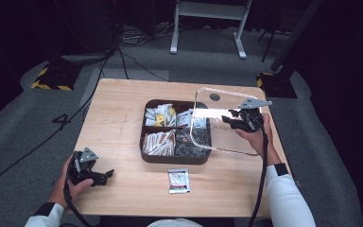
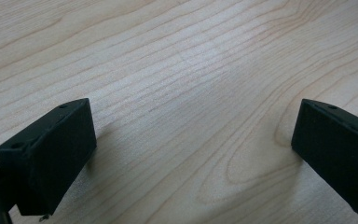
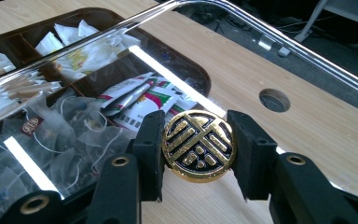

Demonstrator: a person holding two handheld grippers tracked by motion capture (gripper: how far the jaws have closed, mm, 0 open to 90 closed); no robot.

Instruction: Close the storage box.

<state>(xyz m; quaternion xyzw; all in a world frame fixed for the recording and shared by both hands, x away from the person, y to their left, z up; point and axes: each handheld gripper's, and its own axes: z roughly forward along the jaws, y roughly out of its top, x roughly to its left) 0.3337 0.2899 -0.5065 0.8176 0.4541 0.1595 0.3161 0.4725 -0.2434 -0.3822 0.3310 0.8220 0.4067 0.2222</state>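
A dark brown compartment tray (image 1: 175,161) with sachets and tea bags sits mid-table. Its clear plastic lid (image 1: 220,137) hangs tilted over the tray's right side and the table beyond. My right gripper (image 1: 233,119) is shut on the lid's round gold-and-black knob (image 3: 198,145), one pad on each side of it. Through the lid (image 3: 98,70) I see tea bags and red-green sachets in the tray (image 3: 186,60). My left gripper (image 1: 105,177) rests near the table's front left corner. In its own view the left gripper (image 2: 193,144) stands open over bare wood.
One loose sachet (image 1: 178,180) lies on the table just in front of the tray. A round cable hole (image 1: 214,97) is in the tabletop behind the lid, also visible as the hole (image 3: 274,100). Cables and a stand's legs are on the floor beyond.
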